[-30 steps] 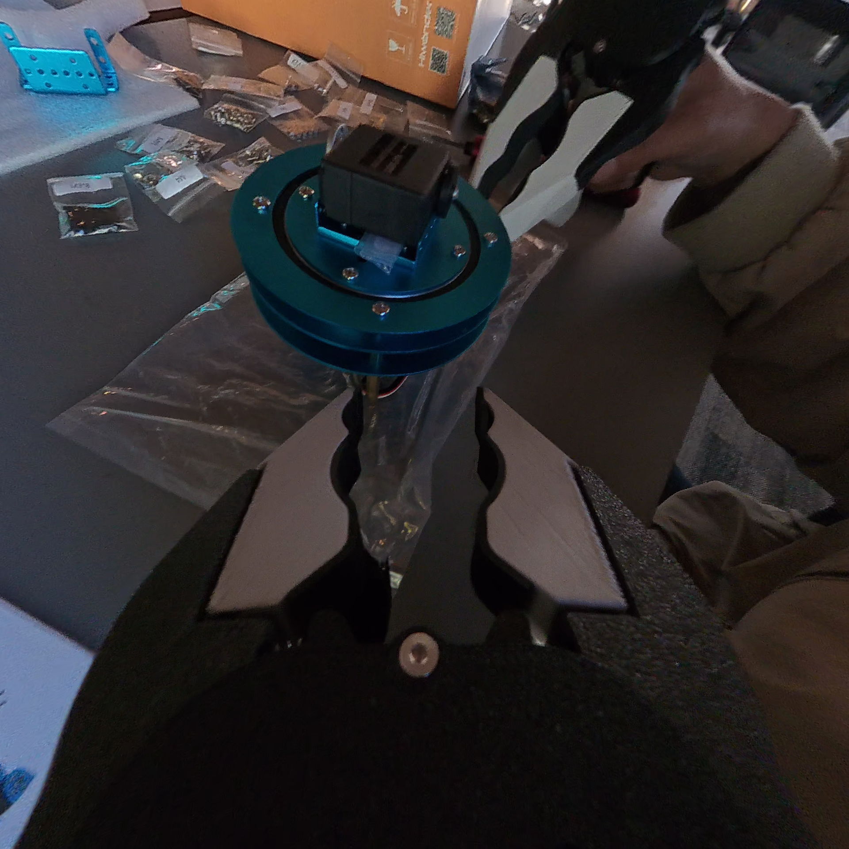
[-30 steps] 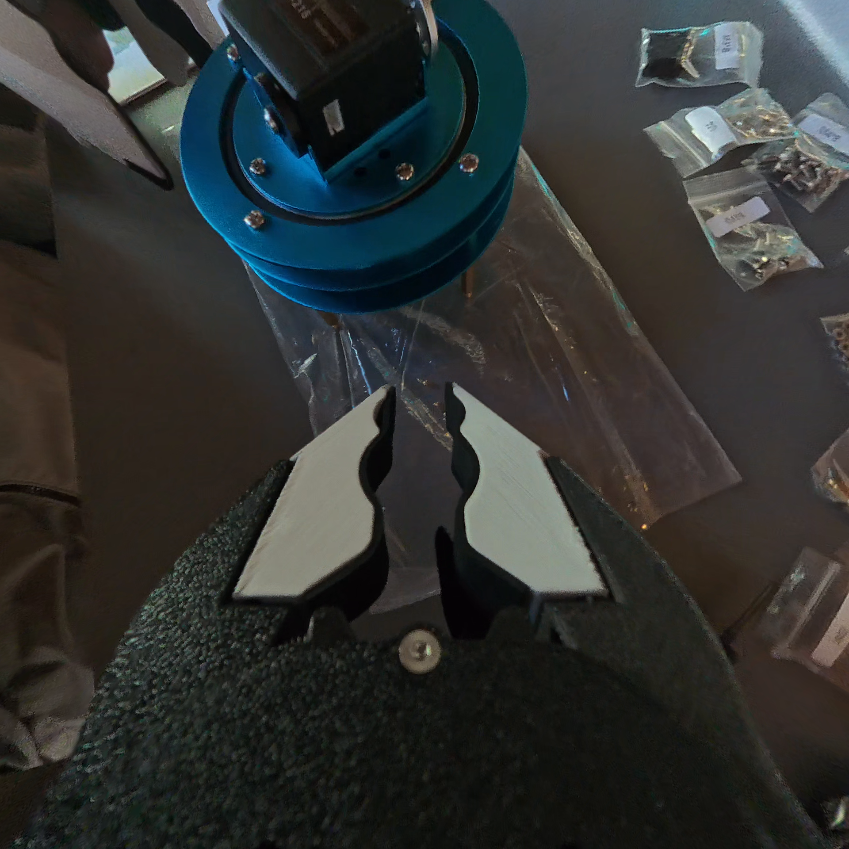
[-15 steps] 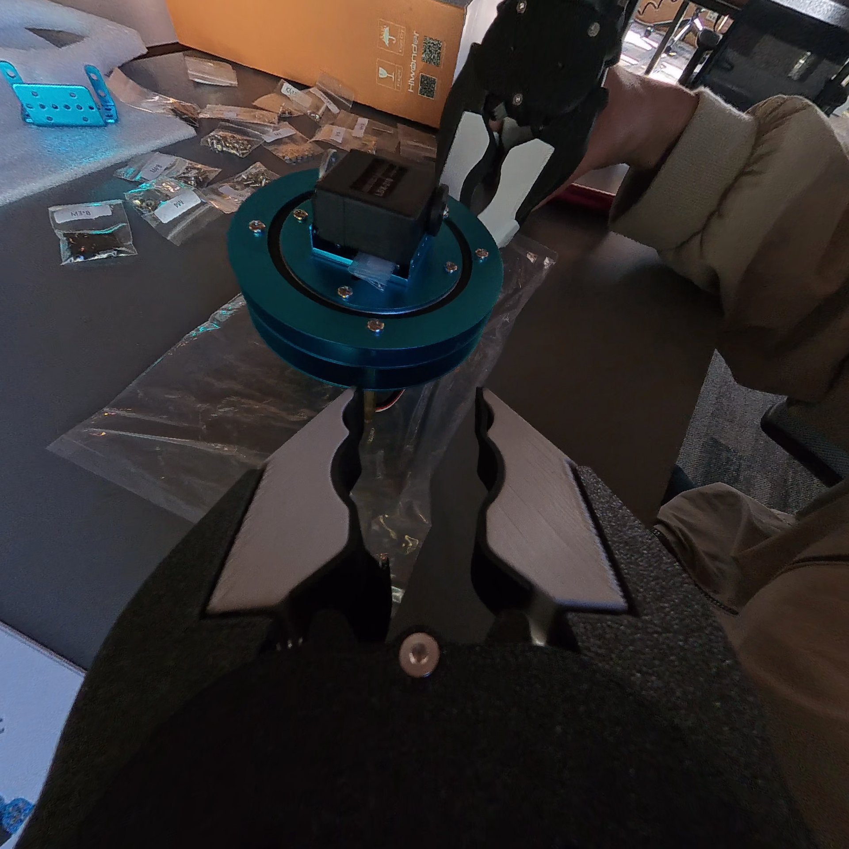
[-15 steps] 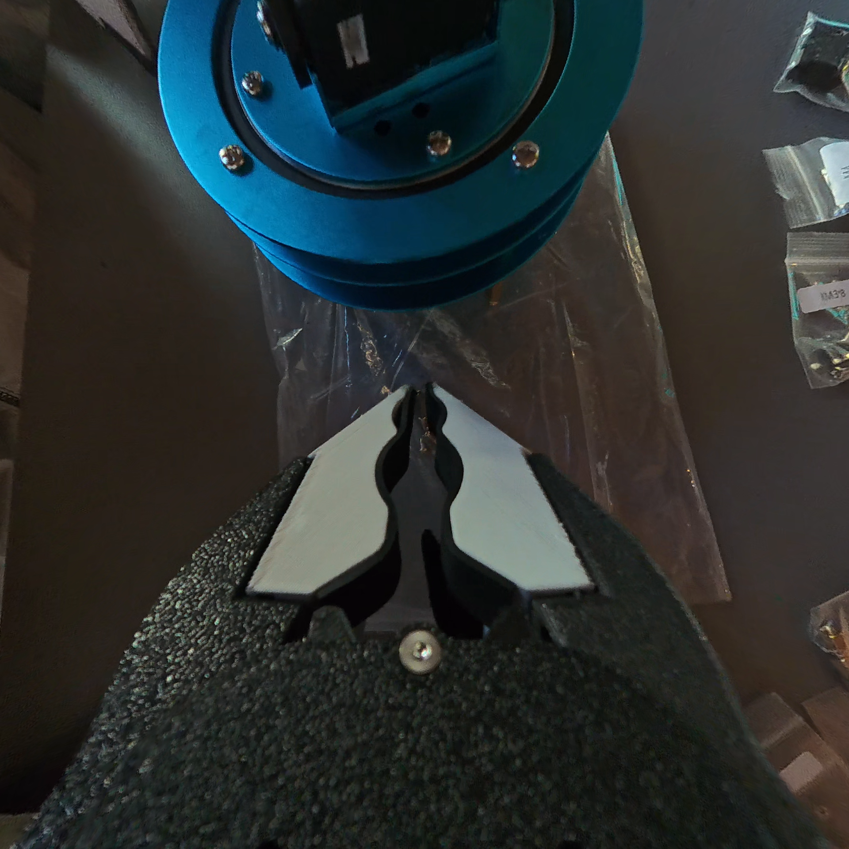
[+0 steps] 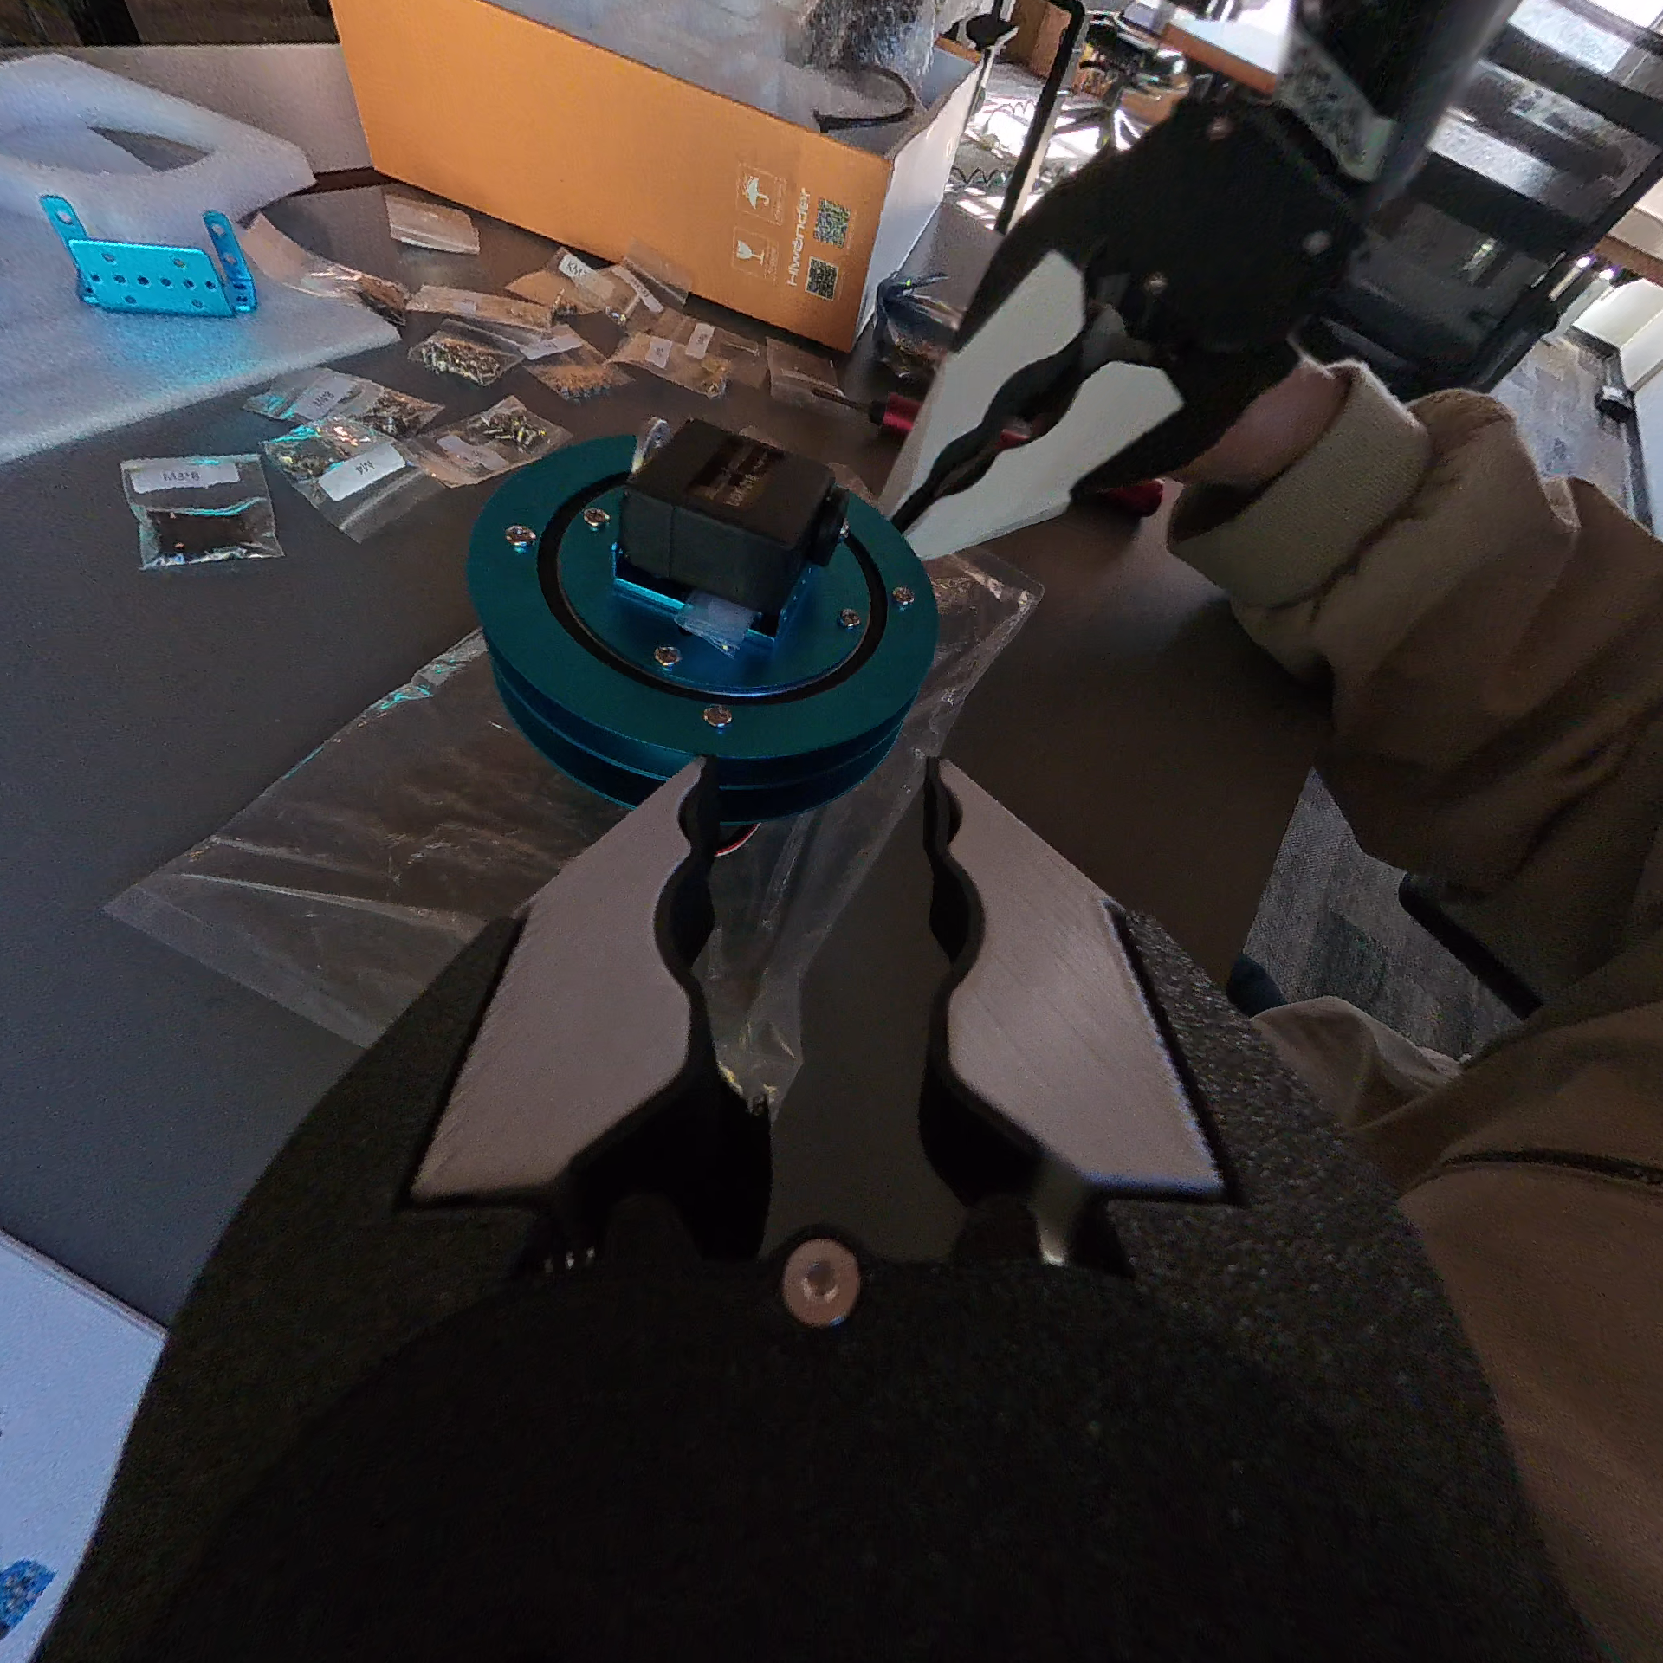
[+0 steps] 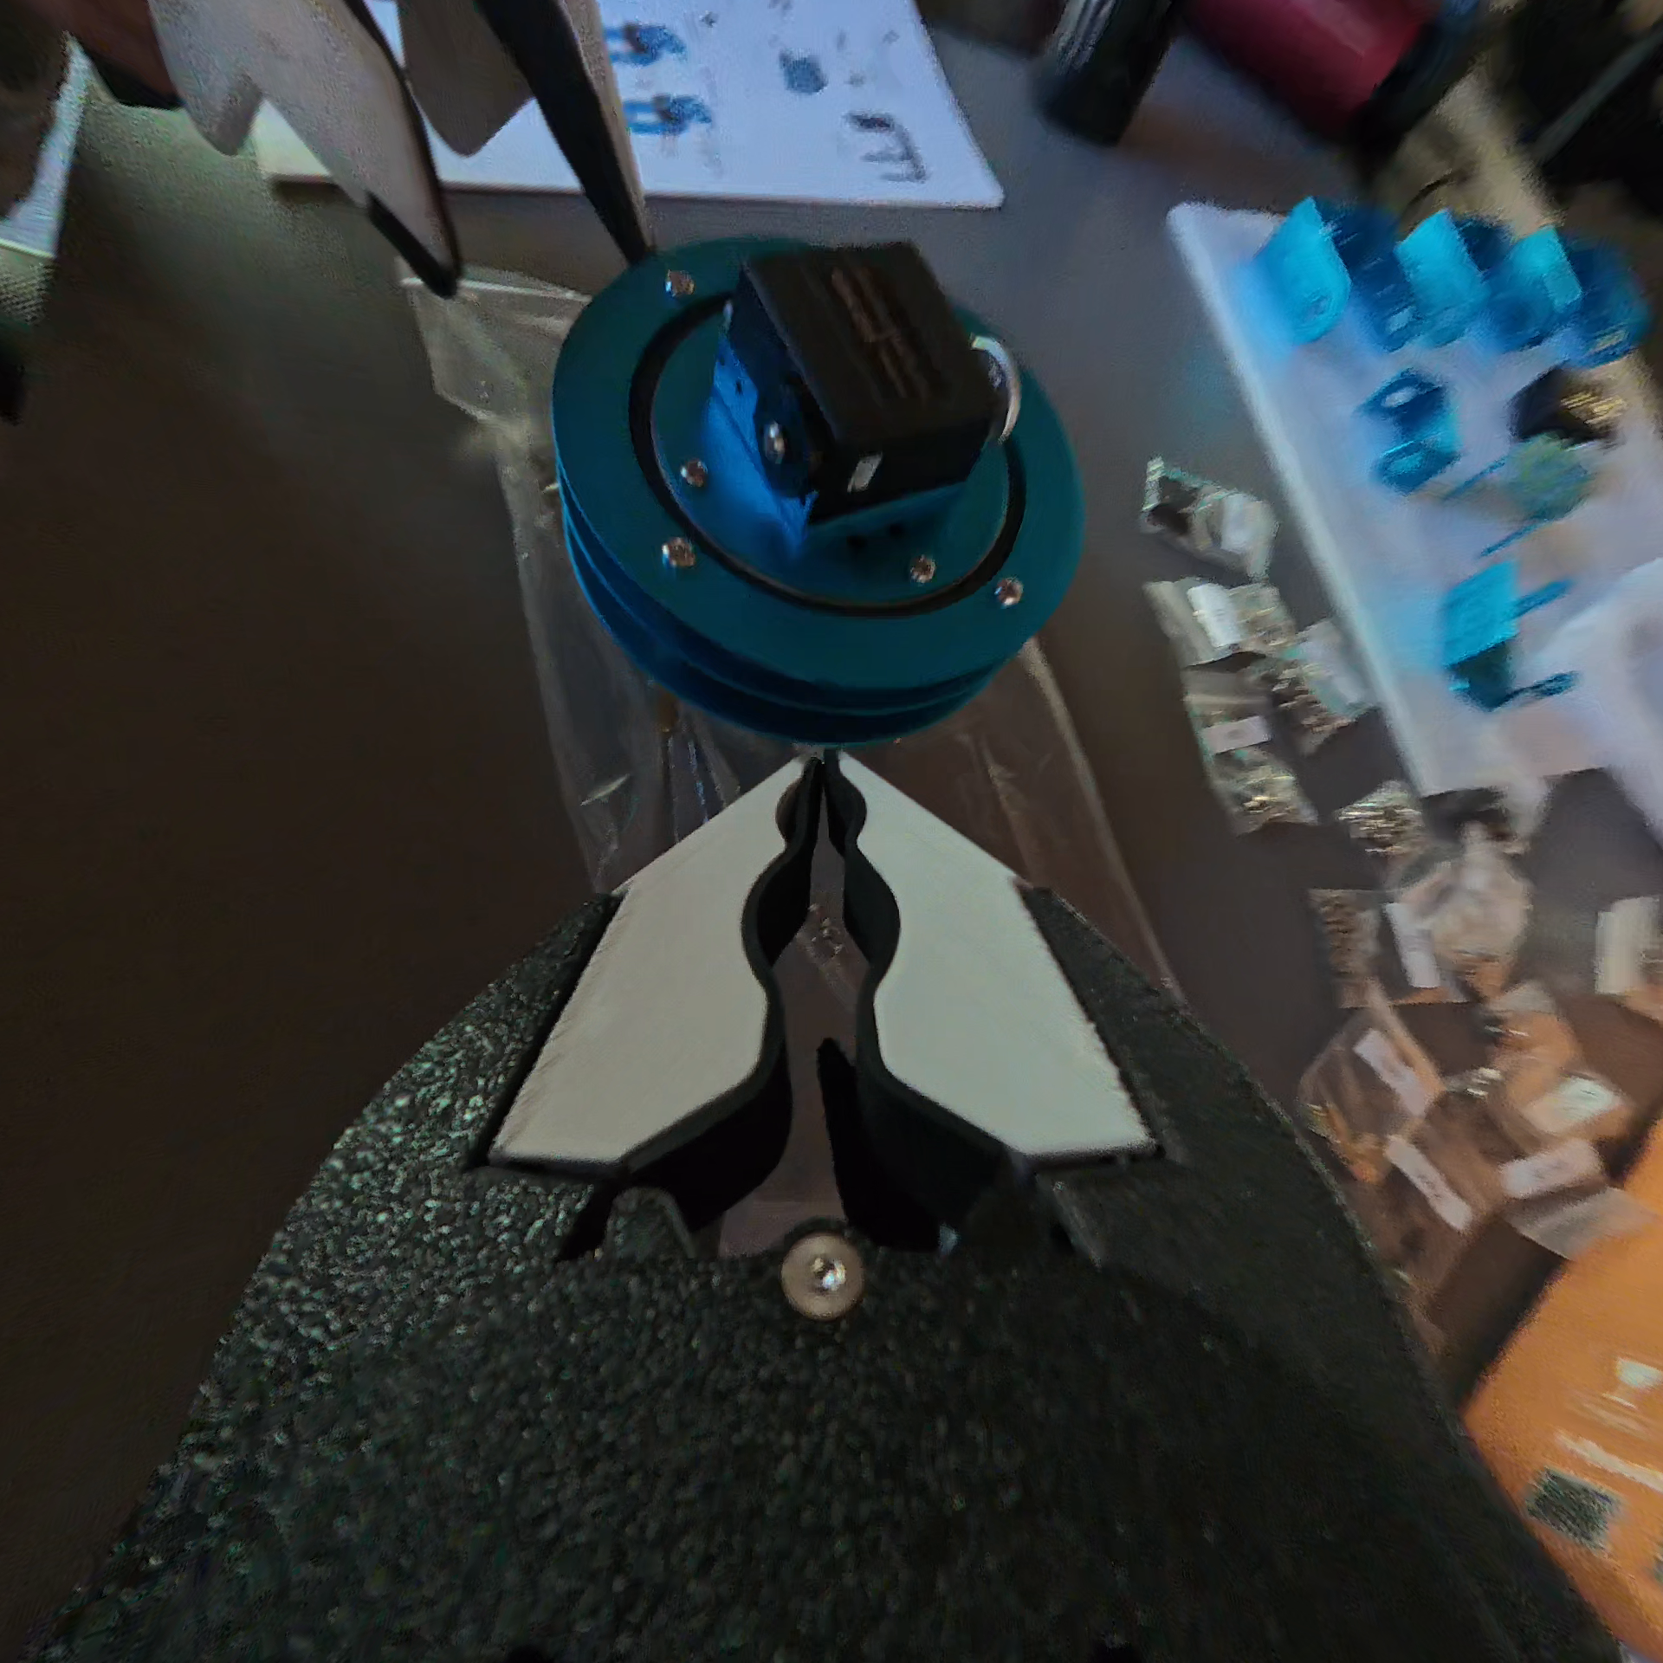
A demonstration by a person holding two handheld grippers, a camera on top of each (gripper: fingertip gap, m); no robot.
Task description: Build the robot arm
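Observation:
A blue round base [image 5: 630, 720] with a black servo [image 5: 729, 513] on top stands on a clear plastic bag [image 5: 360, 855] on the dark table. My left gripper [image 5: 814, 774] is open, its fingertips at the base's near rim, with a fold of the bag and thin wires between them. My right gripper [image 6: 823, 765] is shut, seemingly on the bag's edge, right at the base [image 6: 612, 540] and its servo [image 6: 864, 378]. It also shows in the left wrist view [image 5: 900, 526] at the base's far right. The left gripper [image 6: 540, 261] shows beyond the base.
An orange cardboard box [image 5: 585, 135] stands at the back. Several small bags of screws [image 5: 202, 508] lie around it. A blue bracket [image 5: 153, 279] sits on white foam. A red-handled screwdriver [image 5: 909, 416] lies near the box. A person's tan sleeve [image 5: 1440, 630] is at right. A white printed sheet [image 6: 765, 108] lies beyond the base. About 12 centimetres separates my left fingertips from my right. The right tips stand about 30 centimetres off the blue bracket [image 5: 153, 279]. Look for it in the right wrist view [image 6: 1470, 599] too.
My right gripper went from open to shut on the bag's edge and has pulled back and tilted up, blurring its view. My left gripper has stayed open and drawn slightly closer to the base.

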